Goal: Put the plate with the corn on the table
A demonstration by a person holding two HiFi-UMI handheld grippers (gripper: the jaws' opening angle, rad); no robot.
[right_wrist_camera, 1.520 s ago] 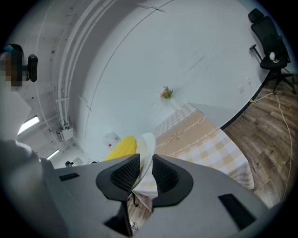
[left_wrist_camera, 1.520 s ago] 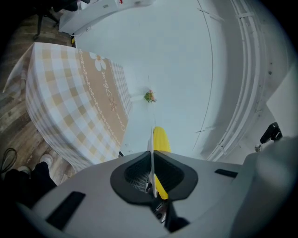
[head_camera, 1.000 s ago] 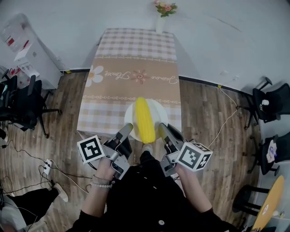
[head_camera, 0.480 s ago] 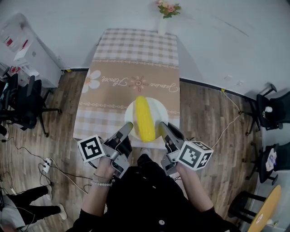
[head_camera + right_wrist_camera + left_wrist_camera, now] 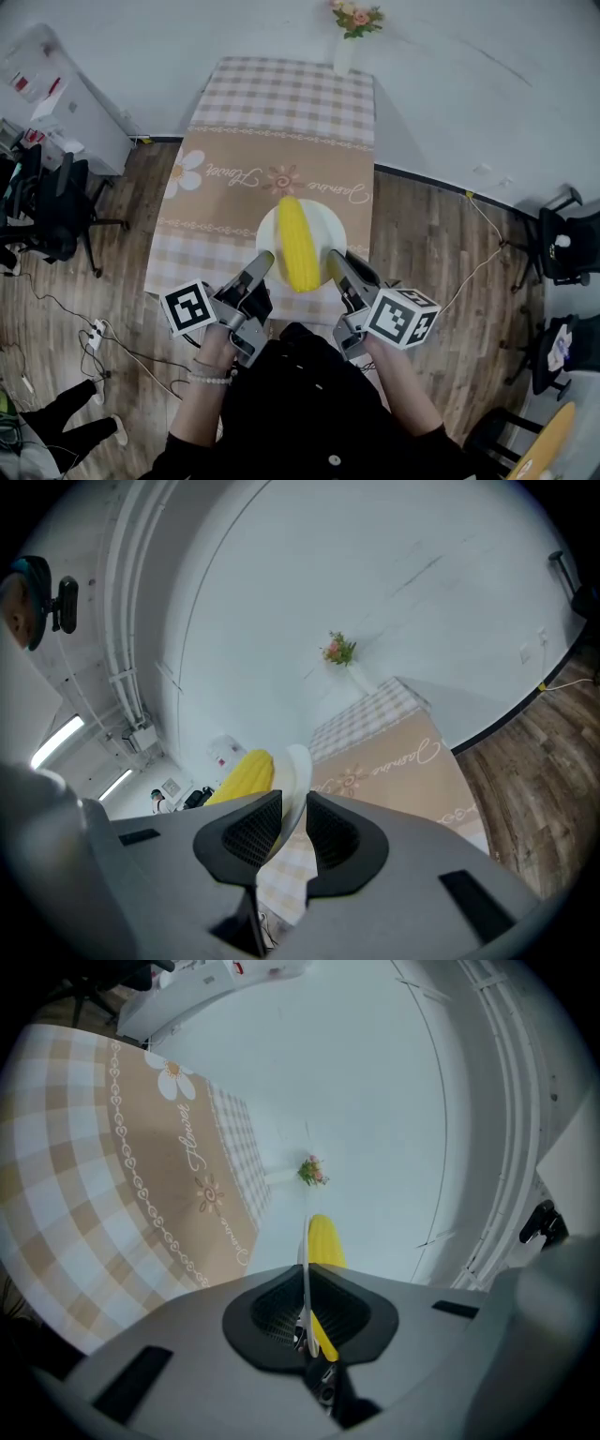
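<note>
A white plate (image 5: pixel 319 225) carrying a yellow corn cob (image 5: pixel 296 242) hangs just above the near end of the table (image 5: pixel 234 187), which wears a beige checked cloth. My left gripper (image 5: pixel 264 262) is shut on the plate's left rim and my right gripper (image 5: pixel 334 261) is shut on its right rim. In the left gripper view the thin plate edge (image 5: pixel 305 1241) runs into the closed left gripper (image 5: pixel 305 1288), with the corn (image 5: pixel 325 1241) behind it. The right gripper view shows the plate rim (image 5: pixel 297 771) pinched in the right gripper (image 5: pixel 293 813), the corn (image 5: pixel 242 774) to its left.
A vase of flowers (image 5: pixel 347 42) stands at the table's far end by the white wall. Black chairs (image 5: pixel 42 211) and a white cabinet (image 5: pixel 56 98) are on the left, another chair (image 5: pixel 574 248) on the right. Cables and a power strip (image 5: pixel 94 333) lie on the wood floor.
The plate with the corn has moved forward, from the table's near edge to farther over the cloth. Both grippers keep their hold on the rims.
</note>
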